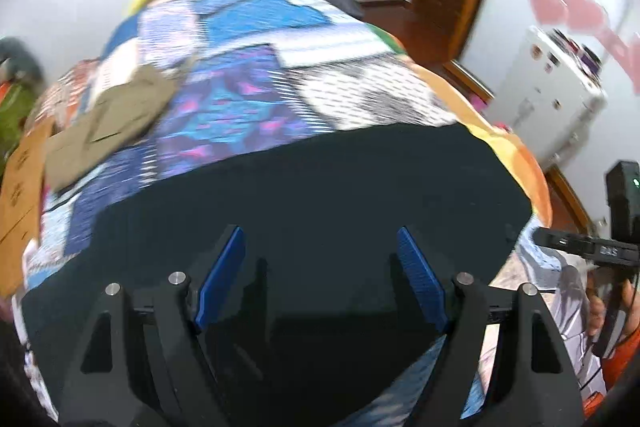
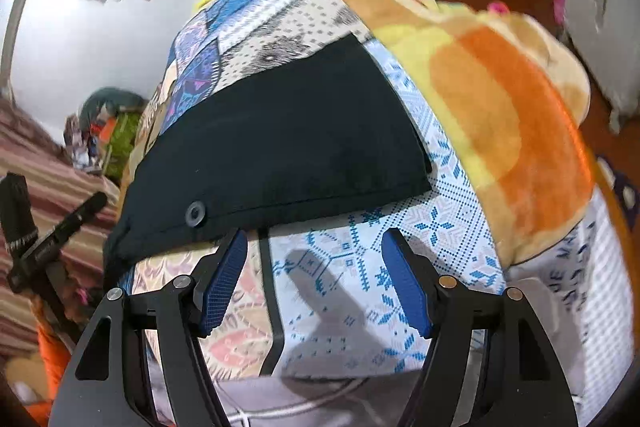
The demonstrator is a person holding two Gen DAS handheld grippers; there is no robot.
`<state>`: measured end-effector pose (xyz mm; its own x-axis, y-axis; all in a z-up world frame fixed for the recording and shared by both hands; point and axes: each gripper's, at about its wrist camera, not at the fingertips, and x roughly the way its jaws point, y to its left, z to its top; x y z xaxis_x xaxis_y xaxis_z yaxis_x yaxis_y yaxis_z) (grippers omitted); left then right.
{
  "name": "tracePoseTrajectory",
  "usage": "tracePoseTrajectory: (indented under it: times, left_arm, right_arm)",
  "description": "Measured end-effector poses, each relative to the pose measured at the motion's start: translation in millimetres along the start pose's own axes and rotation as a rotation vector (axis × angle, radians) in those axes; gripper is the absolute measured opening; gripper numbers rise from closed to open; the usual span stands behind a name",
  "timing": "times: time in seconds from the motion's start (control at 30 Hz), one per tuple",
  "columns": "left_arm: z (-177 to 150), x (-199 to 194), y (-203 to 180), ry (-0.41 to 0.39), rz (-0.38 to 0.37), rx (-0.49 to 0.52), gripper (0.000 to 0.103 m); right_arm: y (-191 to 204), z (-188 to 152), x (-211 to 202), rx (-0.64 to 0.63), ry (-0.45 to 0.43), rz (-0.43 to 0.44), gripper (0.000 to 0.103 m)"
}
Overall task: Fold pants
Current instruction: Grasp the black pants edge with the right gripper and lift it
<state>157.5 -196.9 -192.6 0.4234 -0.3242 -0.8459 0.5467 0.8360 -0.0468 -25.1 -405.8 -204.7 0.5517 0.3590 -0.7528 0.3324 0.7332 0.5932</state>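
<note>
Across the middle of both wrist views lies a bed covered with a patchwork quilt of blue, purple and white printed squares (image 1: 256, 67), and on it the dark, near-black fabric pants (image 1: 304, 195) are spread flat as a broad folded panel. In the left wrist view the pants fill the centre and lower half of the frame, reaching down between the blue-padded fingers (image 1: 222, 279) of the left hand-held gripper (image 1: 320, 279), whose jaws stand wide apart with nothing between the pads; the blur makes it hard to tell whether its tips touch the cloth. At the left of that frame a flat piece of olive-tan cloth (image 1: 116, 115) rests on the quilt, well apart from the pants, with a brown cardboard sheet (image 1: 20, 195) just beside it at the edge.

In the right wrist view the pants (image 2: 280, 147) sit in the centre of the frame, their lower hem running just above the right hand-held gripper (image 2: 314, 279). A round dark button (image 2: 195, 215) shows near the pants' lower left corner. This gripper is also spread wide and holds nothing; its left pad (image 2: 222, 283) lies just beside the hem. At the right of the frame an orange and yellow plush blanket (image 2: 492, 115) lies bunched on the quilt, near the pants' right edge.
</note>
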Motion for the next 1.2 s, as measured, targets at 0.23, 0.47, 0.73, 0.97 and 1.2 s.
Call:
tracePoseTrajectory:
  times: [0.23,0.47,0.73,0.97,1.2]
  left_arm:
    - [-3,37,-39,0.086,-0.038,0.080,0.078]
    - [1,48,-41,0.070,-0.027,0.082,0.078]
    - [2,49,-42,0.048,-0.017,0.079,0.078]
    - [2,35,-32,0.020,-0.041,0.044,0.069]
    - [-2,-8,0,-0.083,-0.030,-0.025,0.069]
  right_arm:
    - [-20,8,7,0.122,-0.031,0.075,0.066]
    - [-20,18,12,0.111,-0.046,0.073,0.069]
    - [-14,32,6,0.038,-0.105,0.076,0.012]
    - [17,41,-19,-0.092,-0.200,0.065,0.008]
    - [68,57,-43,-0.205,-0.273,0.103,0.007]
